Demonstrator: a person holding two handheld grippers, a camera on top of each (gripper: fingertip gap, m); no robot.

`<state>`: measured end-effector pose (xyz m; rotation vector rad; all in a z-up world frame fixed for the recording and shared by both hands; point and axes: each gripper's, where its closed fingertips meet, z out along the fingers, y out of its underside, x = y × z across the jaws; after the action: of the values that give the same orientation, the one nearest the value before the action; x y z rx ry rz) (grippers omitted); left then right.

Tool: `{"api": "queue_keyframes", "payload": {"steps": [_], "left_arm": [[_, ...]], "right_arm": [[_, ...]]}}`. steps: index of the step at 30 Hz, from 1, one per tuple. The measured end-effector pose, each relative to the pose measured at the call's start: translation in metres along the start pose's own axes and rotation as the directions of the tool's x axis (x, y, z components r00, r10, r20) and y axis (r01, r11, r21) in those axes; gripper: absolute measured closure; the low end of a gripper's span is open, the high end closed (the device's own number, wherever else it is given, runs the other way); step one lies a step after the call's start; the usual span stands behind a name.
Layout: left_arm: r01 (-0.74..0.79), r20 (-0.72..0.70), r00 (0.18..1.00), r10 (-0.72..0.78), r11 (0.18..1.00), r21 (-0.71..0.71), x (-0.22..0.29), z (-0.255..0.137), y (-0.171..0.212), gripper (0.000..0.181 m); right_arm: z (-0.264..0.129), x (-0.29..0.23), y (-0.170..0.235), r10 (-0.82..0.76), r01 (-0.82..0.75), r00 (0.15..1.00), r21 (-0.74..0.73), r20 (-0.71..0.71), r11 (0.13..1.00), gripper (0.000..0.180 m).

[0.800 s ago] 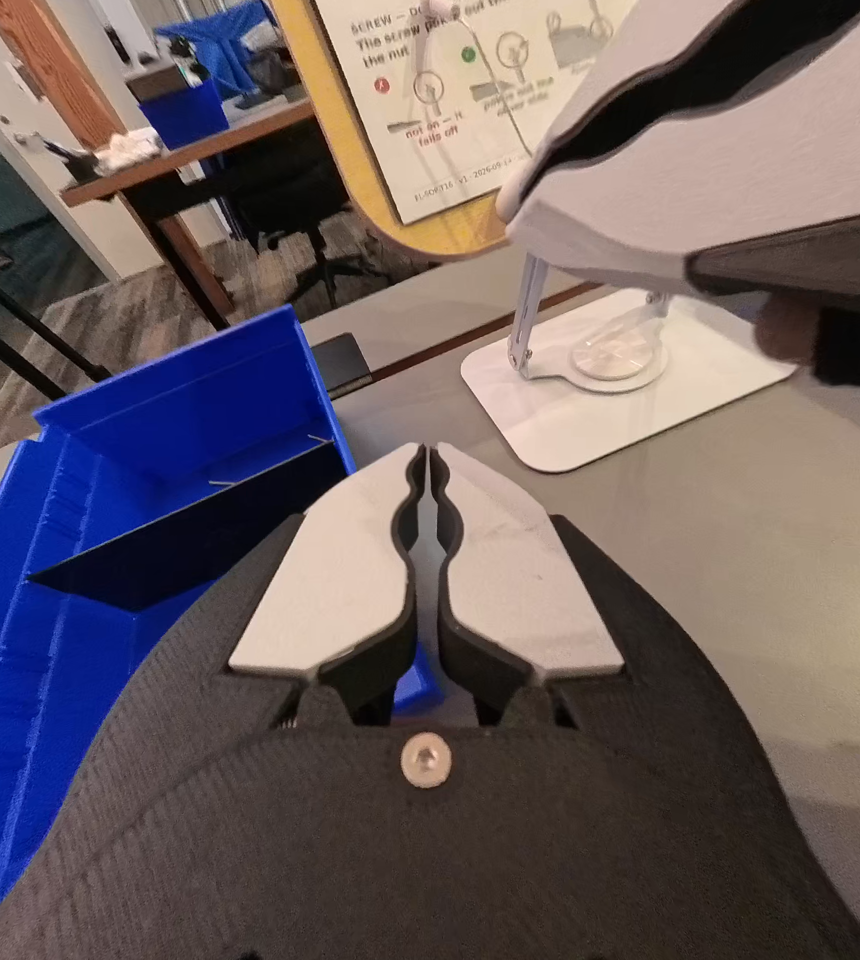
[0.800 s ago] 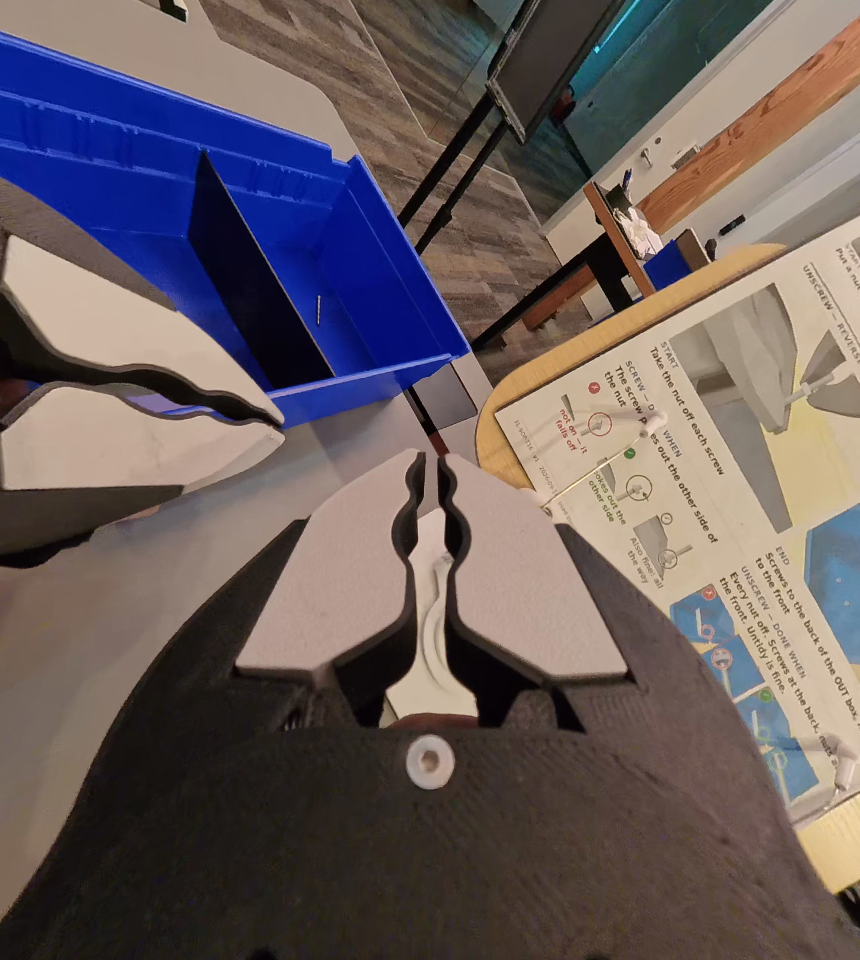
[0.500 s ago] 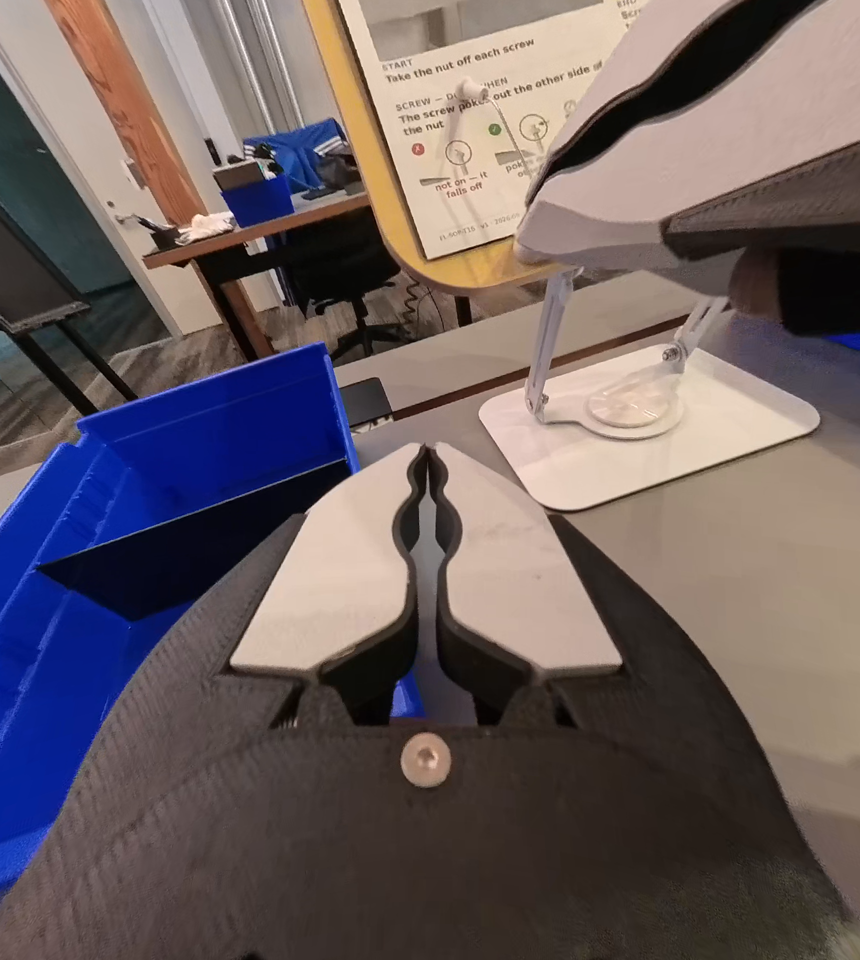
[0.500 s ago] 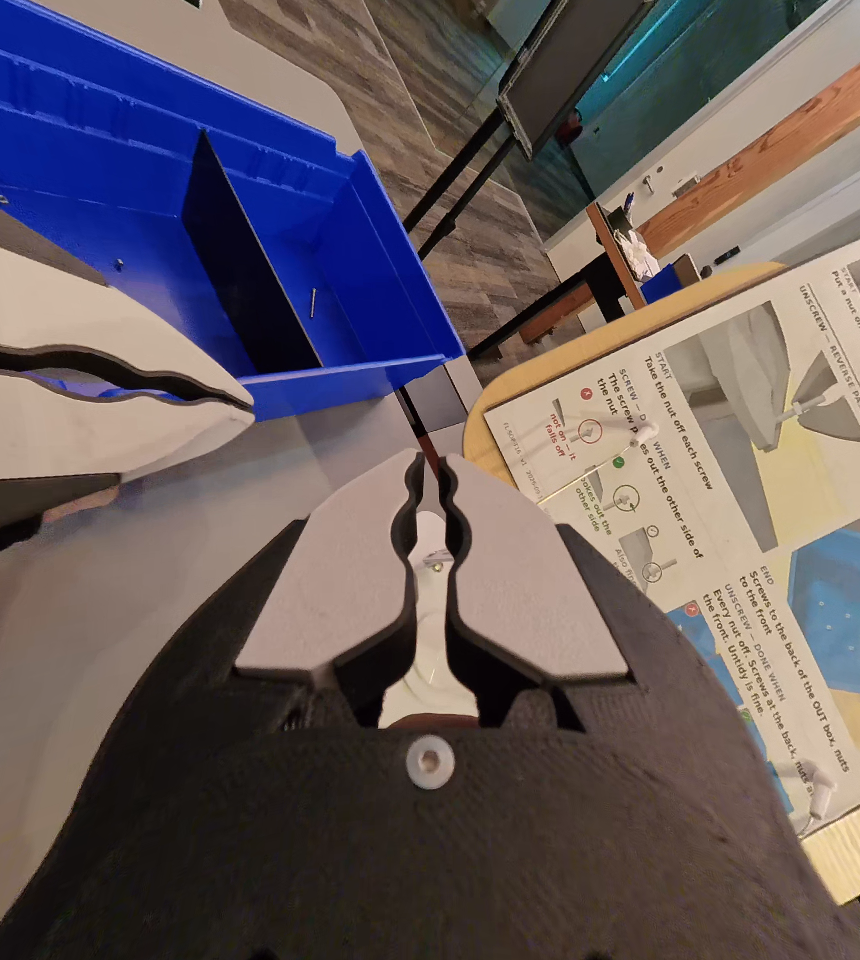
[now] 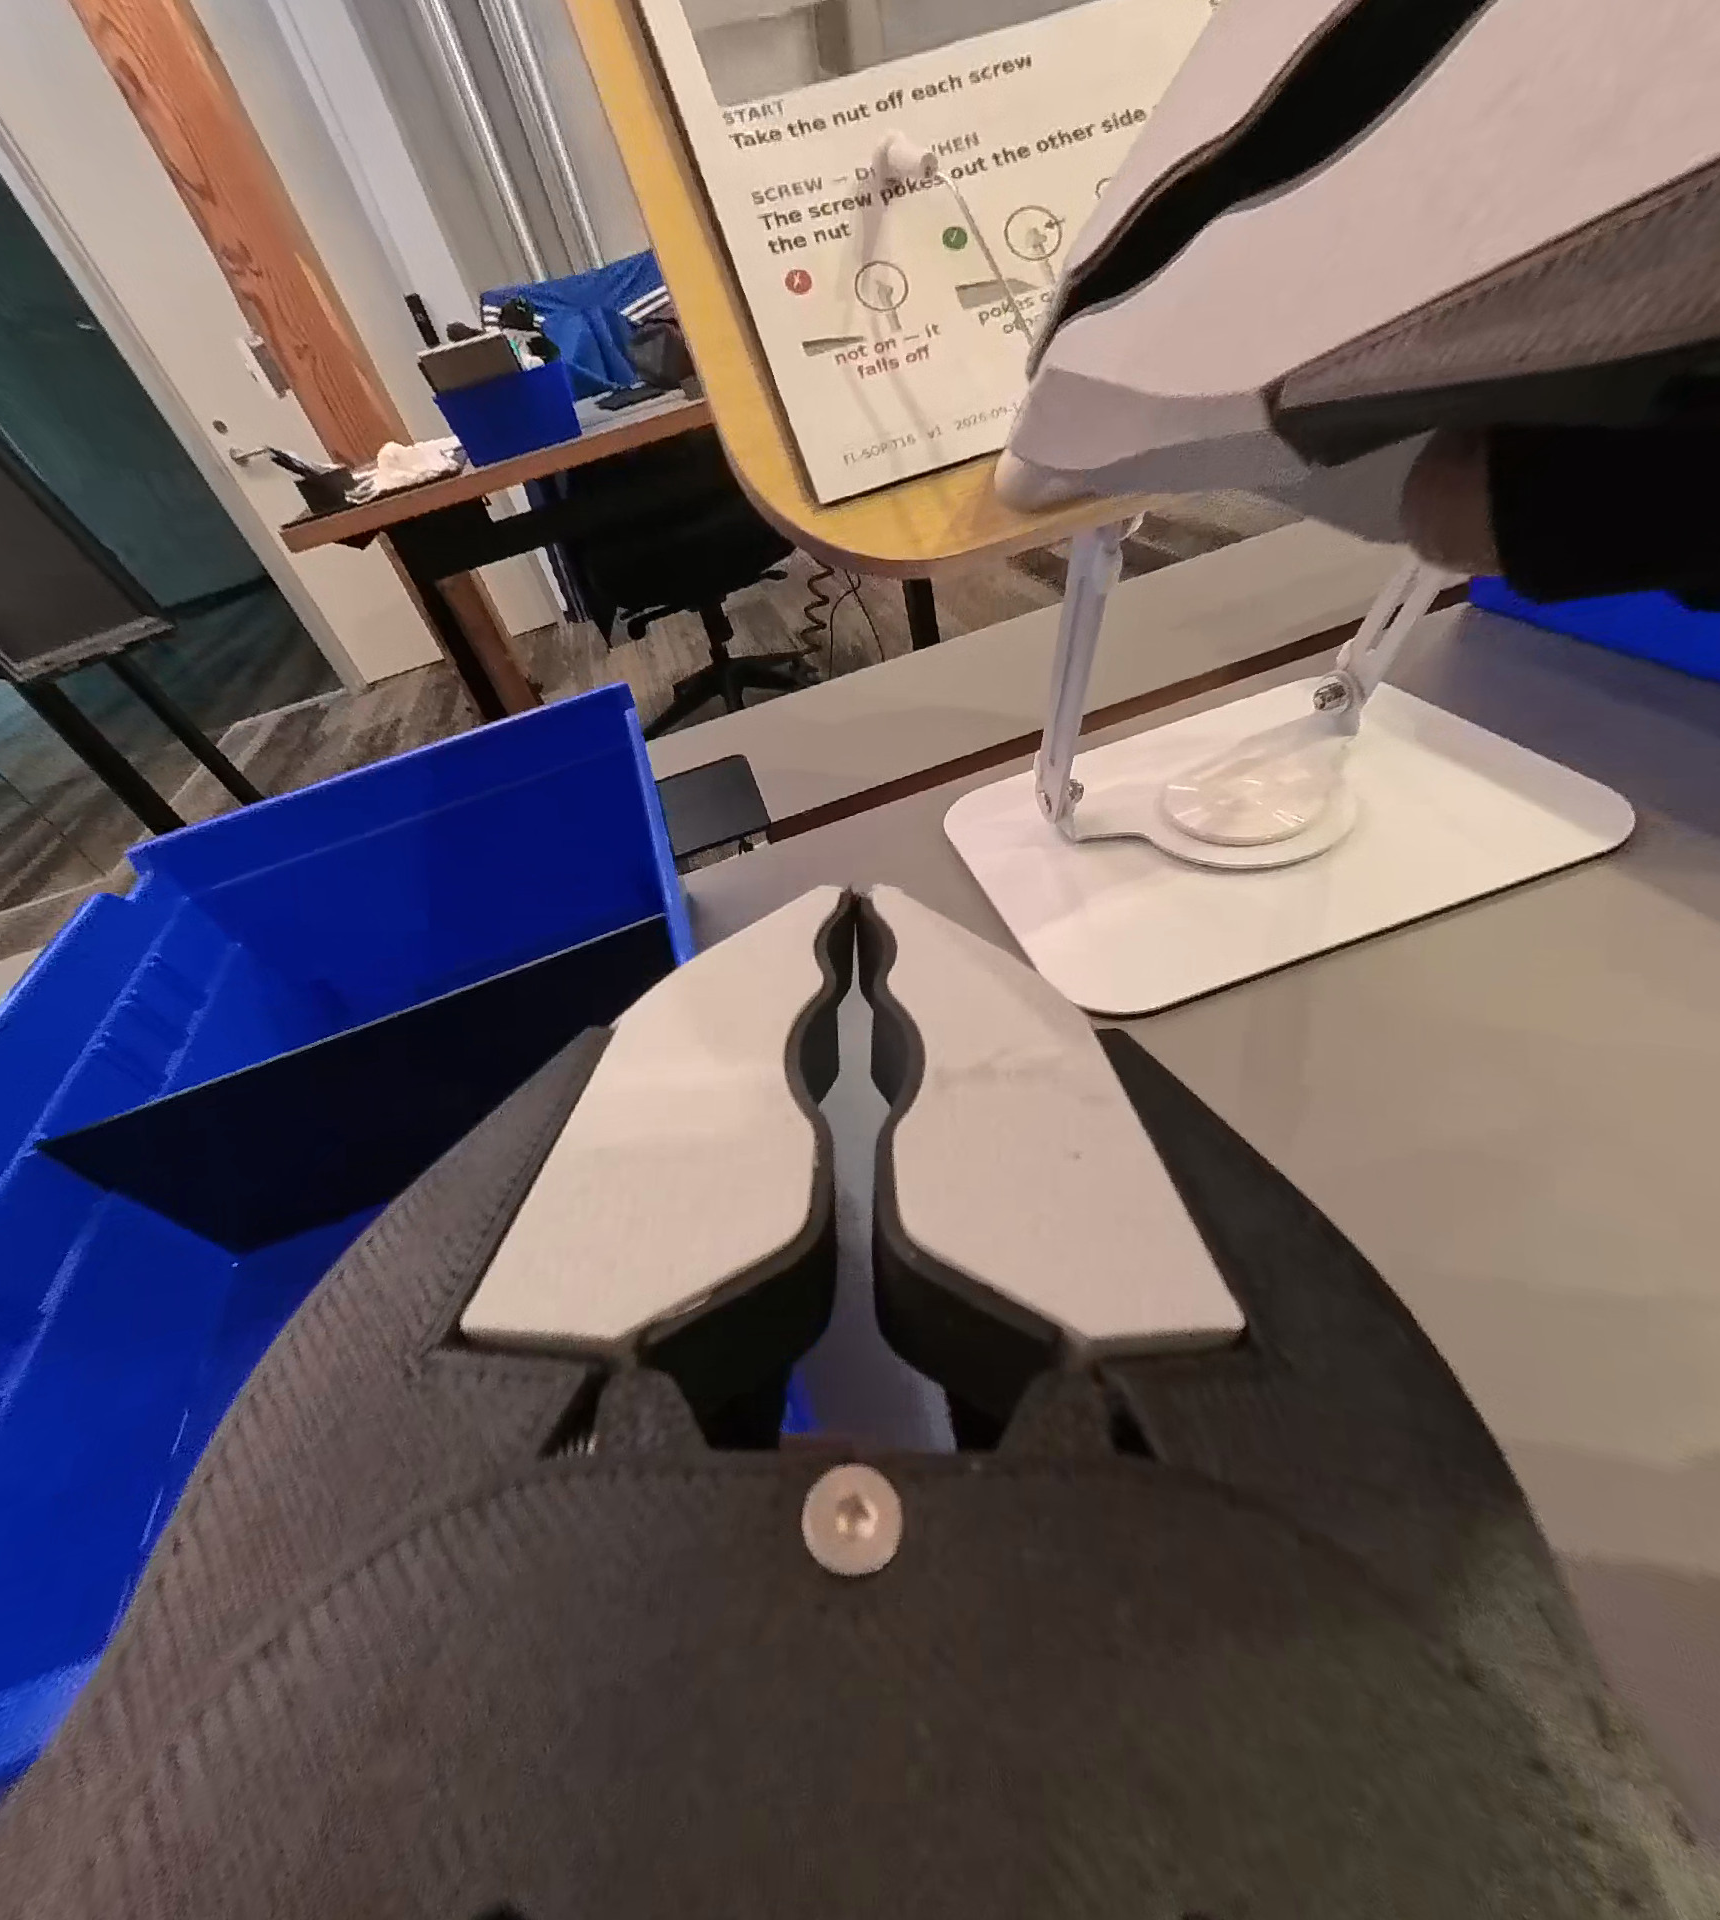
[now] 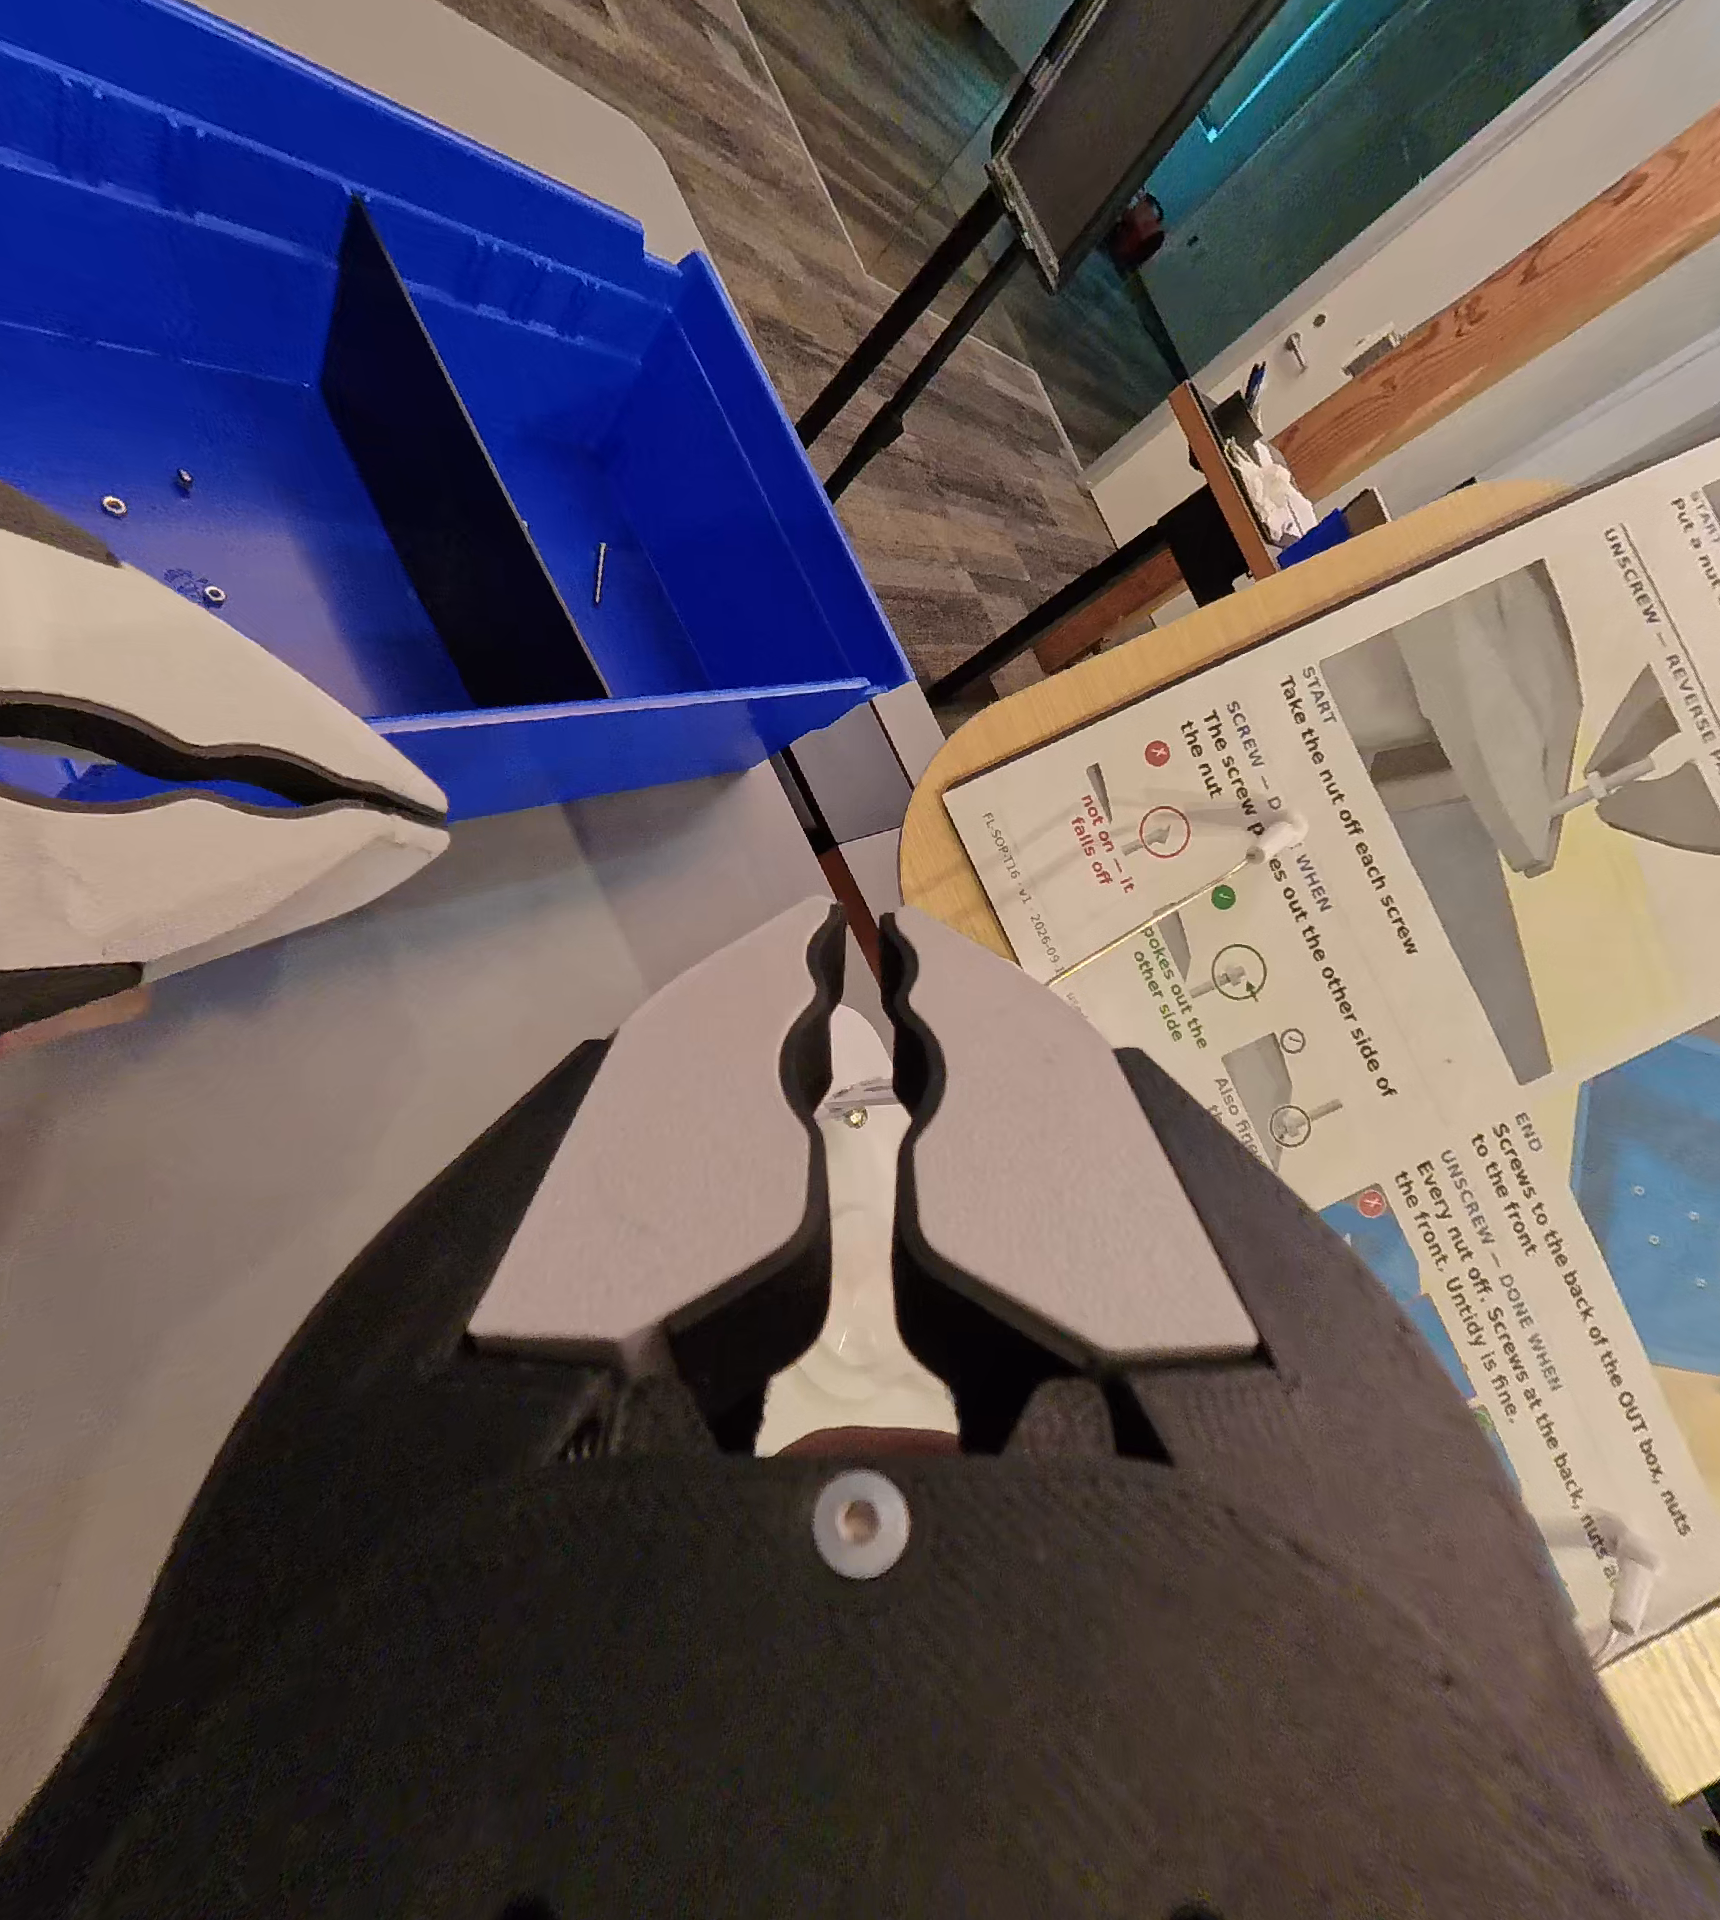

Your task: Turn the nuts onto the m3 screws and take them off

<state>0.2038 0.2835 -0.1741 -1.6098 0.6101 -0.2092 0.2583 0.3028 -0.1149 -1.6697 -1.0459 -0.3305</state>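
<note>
The left tongs [image 5: 856,906] are pressed together with nothing between their grey pads, hovering over the grey desk [image 5: 1458,1195] at the near edge of the blue plastic bin [image 5: 399,894]. The right tongs [image 6: 861,920] stand almost closed, a thin gap at the tips, empty, above the white stand base [image 5: 1282,883]. A thin metal m3 screw [image 6: 601,571] lies in the bin's far compartment, past the dark divider [image 6: 440,520]; small hex nuts [image 6: 116,505] lie in the near one. A wooden board carrying a printed instruction sheet [image 6: 1407,987] rests on the stand.
</note>
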Motion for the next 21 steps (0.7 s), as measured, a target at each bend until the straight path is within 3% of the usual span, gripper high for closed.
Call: {"api": "queue_keyframes", "payload": {"steps": [21], "left_arm": [[0.004, 0.007, 1.000, -0.004, 1.000, 0.020, -0.0018, -0.0021, -0.0052, 0.181]], "right_arm": [[0.0017, -0.0018, 0.0011, -0.009, 0.009, 1.000, -0.007, -0.002, 1.000, 0.173]]}}
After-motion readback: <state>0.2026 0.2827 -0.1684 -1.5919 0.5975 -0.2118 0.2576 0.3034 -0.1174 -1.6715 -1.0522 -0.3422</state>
